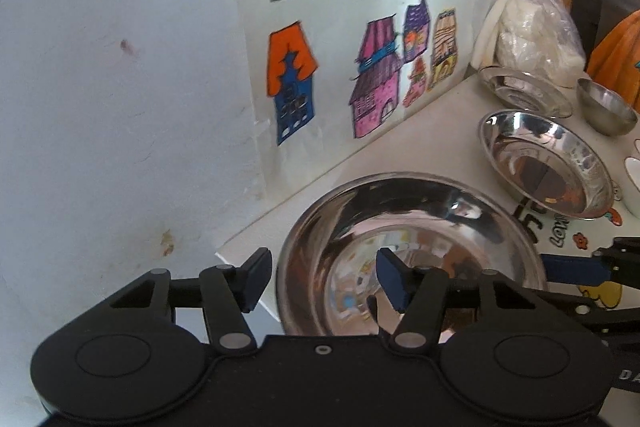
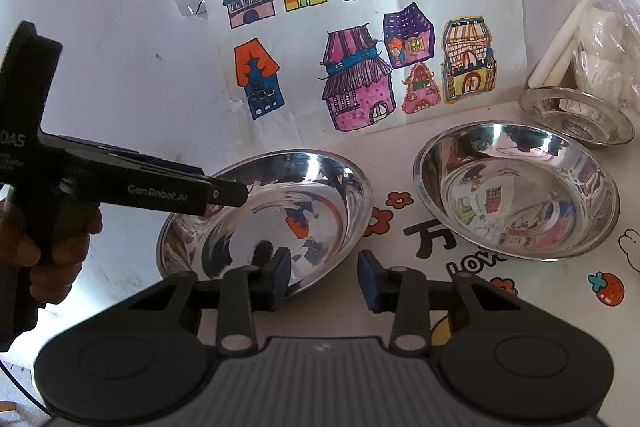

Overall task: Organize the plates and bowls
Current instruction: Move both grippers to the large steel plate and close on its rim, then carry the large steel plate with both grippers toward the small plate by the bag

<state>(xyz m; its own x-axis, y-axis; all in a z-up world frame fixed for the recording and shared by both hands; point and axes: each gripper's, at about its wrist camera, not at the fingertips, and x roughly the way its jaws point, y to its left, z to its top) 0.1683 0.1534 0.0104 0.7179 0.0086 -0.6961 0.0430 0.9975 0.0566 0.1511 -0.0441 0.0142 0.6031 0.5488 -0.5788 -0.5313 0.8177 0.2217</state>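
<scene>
Straddling the big steel bowl's (image 2: 272, 211) rim at the table's (image 1: 432, 115) wall-side corner, both grippers (image 1: 324, 281) (image 2: 324, 281) gape; right edge cut off.

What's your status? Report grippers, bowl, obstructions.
Left gripper and right gripper straddle opposite rims of the big steel bowl, pads not yet pressing. Second bowl sits apart, right. Nothing blocking.

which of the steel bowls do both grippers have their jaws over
The nearest steel bowl, closest to the wall. Both grippers straddle its rim; the second bowl and the small rimmed dish sit untouched further along.
</scene>
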